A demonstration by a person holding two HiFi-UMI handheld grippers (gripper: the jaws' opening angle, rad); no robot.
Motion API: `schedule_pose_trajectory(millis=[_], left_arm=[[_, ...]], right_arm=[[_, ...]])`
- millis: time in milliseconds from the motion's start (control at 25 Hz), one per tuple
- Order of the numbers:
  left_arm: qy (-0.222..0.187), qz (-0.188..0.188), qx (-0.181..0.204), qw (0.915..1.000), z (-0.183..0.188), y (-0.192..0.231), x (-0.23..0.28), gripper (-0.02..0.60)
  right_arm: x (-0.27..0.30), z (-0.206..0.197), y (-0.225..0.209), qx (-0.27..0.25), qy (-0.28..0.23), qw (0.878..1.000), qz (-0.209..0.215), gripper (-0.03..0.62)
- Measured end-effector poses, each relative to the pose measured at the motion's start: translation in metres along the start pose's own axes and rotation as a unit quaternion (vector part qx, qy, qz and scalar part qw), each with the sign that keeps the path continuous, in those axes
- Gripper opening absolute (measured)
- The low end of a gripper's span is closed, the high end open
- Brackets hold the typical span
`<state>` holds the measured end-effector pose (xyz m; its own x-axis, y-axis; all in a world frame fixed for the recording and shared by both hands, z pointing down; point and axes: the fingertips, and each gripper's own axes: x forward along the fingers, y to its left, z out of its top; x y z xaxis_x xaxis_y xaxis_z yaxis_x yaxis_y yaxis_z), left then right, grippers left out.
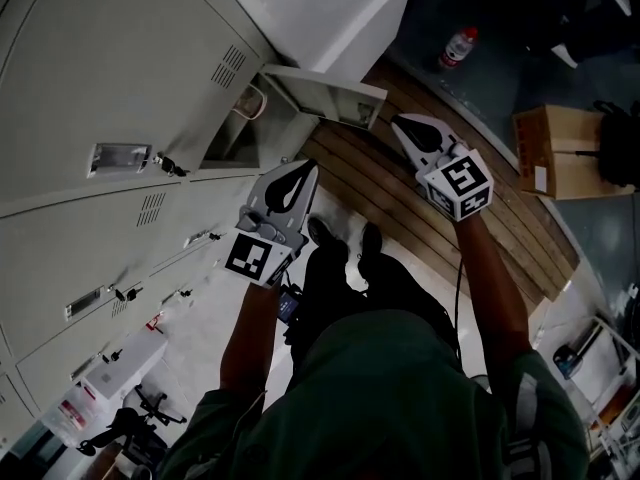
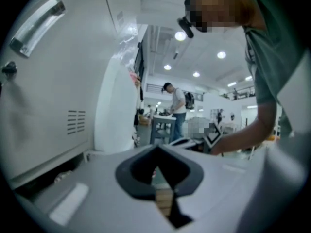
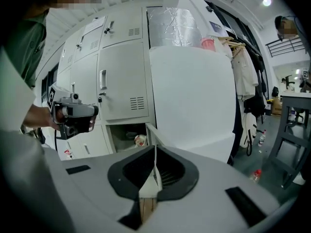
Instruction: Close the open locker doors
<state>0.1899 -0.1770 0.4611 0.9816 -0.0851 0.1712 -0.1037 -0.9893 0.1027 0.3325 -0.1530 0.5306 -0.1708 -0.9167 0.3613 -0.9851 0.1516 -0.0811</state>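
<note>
Watching head view, I saw left tool (image 1: 303,171) and right tool (image 1: 401,123) with jaws together, empty. Bottom row: open locker door (image 1: 328,96) stood ajar just beyond tips. Print on sticker (image 1: 155,321) unreadable.

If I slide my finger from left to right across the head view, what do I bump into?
Locker handle → left hand-held gripper → right hand-held gripper → cardboard box.

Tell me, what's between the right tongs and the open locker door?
Nothing. In the head view, only bare floor shows in the gap between the right tongs and the door.
</note>
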Motion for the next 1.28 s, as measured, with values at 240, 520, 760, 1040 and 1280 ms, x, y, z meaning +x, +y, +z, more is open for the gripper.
schedule_pose_trajectory(millis=[240,520,760,1040,1280], left_arm=[[0.0,0.007,-0.012,0.9999,-0.027,0.01,0.02,0.003],[0.019,0.006,-0.02,0.9996,-0.07,0.015,0.036,0.003],[0.02,0.01,-0.028,0.9993,-0.092,0.022,0.046,0.004],[0.019,0.017,-0.038,0.999,-0.111,0.03,0.048,0.004],[0.023,0.023,-0.043,0.9985,-0.121,0.035,0.04,0.003]], right_arm=[[0.018,-0.038,-0.017,-0.013,0.002,1.0,0.014,0.014],[0.048,-0.084,-0.032,-0.015,0.02,0.999,0.035,0.015],[0.072,-0.108,-0.038,-0.032,0.038,0.998,0.049,0.019],[0.087,-0.123,-0.043,-0.053,0.042,0.996,0.056,0.067],[0.087,-0.123,-0.046,-0.061,0.041,0.996,0.056,0.066]])
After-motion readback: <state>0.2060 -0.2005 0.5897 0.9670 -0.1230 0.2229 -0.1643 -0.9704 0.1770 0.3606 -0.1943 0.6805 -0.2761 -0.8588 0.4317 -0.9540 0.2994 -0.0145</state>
